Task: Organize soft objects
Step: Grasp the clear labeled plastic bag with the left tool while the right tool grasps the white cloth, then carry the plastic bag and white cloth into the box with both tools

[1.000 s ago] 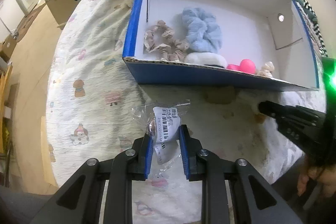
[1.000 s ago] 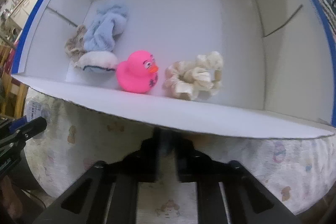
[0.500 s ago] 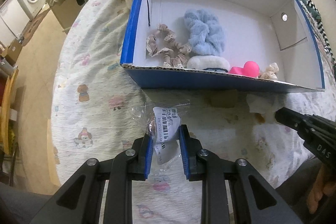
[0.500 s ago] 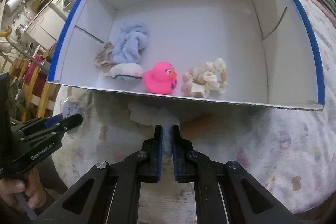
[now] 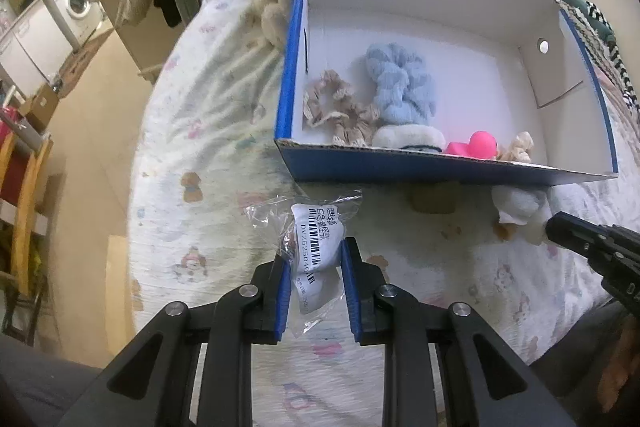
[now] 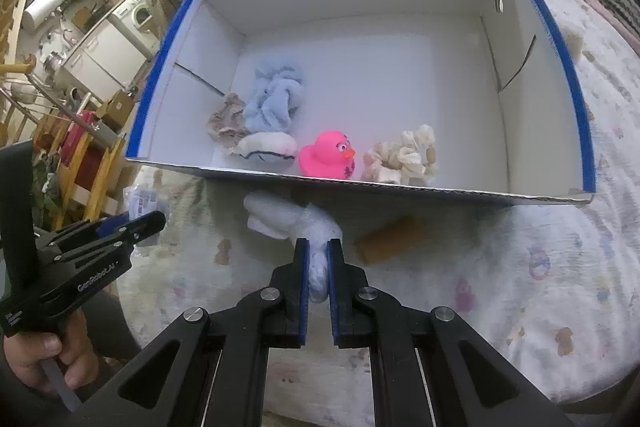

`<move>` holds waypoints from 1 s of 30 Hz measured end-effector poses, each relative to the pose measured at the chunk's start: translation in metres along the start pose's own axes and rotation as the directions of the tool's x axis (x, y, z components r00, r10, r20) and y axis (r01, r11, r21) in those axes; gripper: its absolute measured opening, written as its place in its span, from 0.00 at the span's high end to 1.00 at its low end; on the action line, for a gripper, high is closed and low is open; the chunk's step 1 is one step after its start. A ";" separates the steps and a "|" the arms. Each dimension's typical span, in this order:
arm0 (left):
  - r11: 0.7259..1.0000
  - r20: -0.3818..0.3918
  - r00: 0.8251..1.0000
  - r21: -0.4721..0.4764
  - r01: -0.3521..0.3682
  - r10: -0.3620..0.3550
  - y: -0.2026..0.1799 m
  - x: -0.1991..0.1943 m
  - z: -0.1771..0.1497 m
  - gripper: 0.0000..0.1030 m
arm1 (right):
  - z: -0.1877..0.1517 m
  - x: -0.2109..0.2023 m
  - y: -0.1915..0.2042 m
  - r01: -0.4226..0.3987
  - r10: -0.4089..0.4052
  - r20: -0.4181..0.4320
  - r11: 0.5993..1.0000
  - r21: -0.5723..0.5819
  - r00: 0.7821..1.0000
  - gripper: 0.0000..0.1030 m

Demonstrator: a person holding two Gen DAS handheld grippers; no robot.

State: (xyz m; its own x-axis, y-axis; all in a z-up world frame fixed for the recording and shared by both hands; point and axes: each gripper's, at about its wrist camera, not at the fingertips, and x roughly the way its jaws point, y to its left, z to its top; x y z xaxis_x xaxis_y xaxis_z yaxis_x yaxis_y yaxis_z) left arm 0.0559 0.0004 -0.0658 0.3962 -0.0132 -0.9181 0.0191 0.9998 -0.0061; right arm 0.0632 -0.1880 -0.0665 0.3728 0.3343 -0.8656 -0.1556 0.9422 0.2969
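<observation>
Cardboard box [image 6: 532, 43], white inside with blue outer walls, lies open on a bed covered by a pale quilt [image 5: 208, 131] printed with small bears. Along its near wall sit a beige scrunchie [image 5: 332, 107], a light blue scrunchie [image 6: 274, 99], a white pouch with dark trim [image 6: 268, 147], a pink rubber duck [image 6: 328, 155] and a cream scrunchie [image 6: 404, 157].

Just outside that near wall, on the quilt, the left tool [image 5: 314, 263] is clamped on a clear plastic packet [image 5: 316, 239] carrying a white barcode label — the packet sticks up between the blue pads, its crinkled top spread toward the box. A hand [image 6: 48, 359] grips this tool's handle at the lower left of the right wrist view.

The right tool [image 6: 318, 255] is pinched nearly together on a white fluffy soft item [image 6: 280, 217], which trails from the pads toward the box's near wall; whether it is clear of the quilt cannot be told. A small tan cylinder [image 6: 390, 239] lies on the quilt just to the right of it, close to the box but outside. Beyond the bed, a washing machine [image 5: 78, 1] stands against the far wall.
</observation>
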 end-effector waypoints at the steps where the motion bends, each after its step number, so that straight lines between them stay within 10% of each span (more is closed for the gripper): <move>1: 1.000 0.007 1.000 0.003 -0.005 0.005 0.000 -0.003 0.000 0.80 | -0.001 0.000 0.001 -0.001 0.001 0.003 1.000 -0.001 1.000 0.90; 15: 0.998 0.076 0.997 -0.050 -0.031 0.035 0.011 -0.035 -0.007 0.80 | -0.008 -0.039 0.006 -0.058 0.056 0.084 0.998 0.019 0.995 0.90; 30: 1.000 0.258 0.966 0.011 -0.020 0.017 -0.013 -0.101 0.055 0.80 | 0.050 -0.102 0.007 -0.083 0.079 0.249 0.997 0.005 0.965 0.90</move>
State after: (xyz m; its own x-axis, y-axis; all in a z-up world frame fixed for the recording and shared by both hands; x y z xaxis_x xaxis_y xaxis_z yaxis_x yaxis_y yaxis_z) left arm 0.0662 -0.0122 0.0493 0.6202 0.0001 -0.7845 0.0208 0.9996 0.0166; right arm 0.0696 -0.2141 0.0436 0.5754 0.4035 -0.7114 -0.1815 0.9112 0.3699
